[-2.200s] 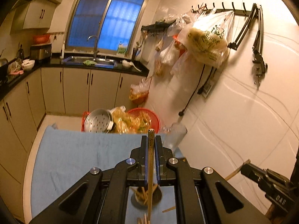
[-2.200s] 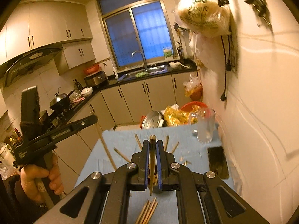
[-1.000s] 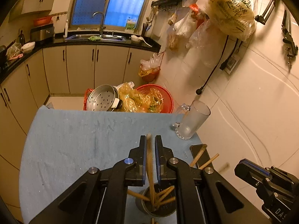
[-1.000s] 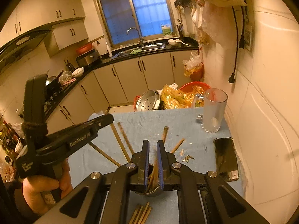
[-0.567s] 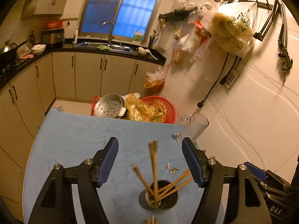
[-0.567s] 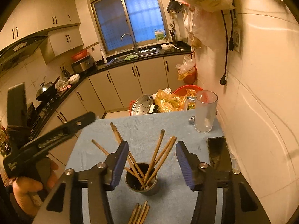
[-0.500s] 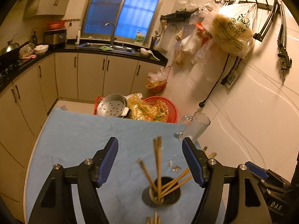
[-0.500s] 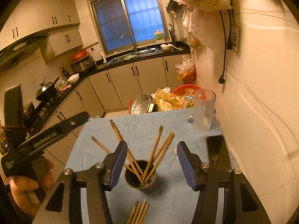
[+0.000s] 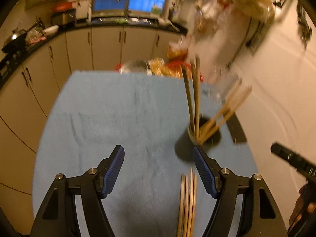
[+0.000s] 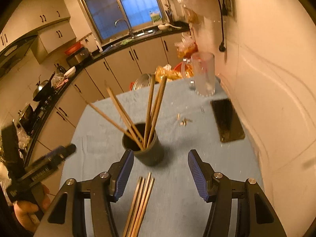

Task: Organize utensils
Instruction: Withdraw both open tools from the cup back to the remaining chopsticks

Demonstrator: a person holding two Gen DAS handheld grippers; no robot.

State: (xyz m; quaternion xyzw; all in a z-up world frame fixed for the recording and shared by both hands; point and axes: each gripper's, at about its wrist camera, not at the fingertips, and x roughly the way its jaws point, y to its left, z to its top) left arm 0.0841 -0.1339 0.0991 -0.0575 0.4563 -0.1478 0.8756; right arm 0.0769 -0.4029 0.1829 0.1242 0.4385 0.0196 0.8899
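A dark round holder [image 10: 147,150] stands on the blue cloth [image 10: 177,177] with several wooden chopsticks [image 10: 150,106] leaning in it. It also shows in the left wrist view [image 9: 199,136], blurred, to the right of centre. A bundle of loose chopsticks [image 10: 140,201] lies on the cloth near me; in the left wrist view the bundle [image 9: 187,203] lies by the right finger. My right gripper [image 10: 160,175] is open and empty just behind the holder. My left gripper [image 9: 159,169] is open and empty, left of the holder.
A glass mug [image 10: 204,73] stands at the far right of the cloth. A black phone [image 10: 227,120] lies by the wall. Small scraps [image 10: 183,120] lie between them. A steel pot, bags and a red basket [image 9: 158,69] sit beyond the far edge.
Both grippers were shut on chopsticks, lowered them into the holder and opened. Since then both have drawn back; the left one has swung left, so the holder now sits to its right.
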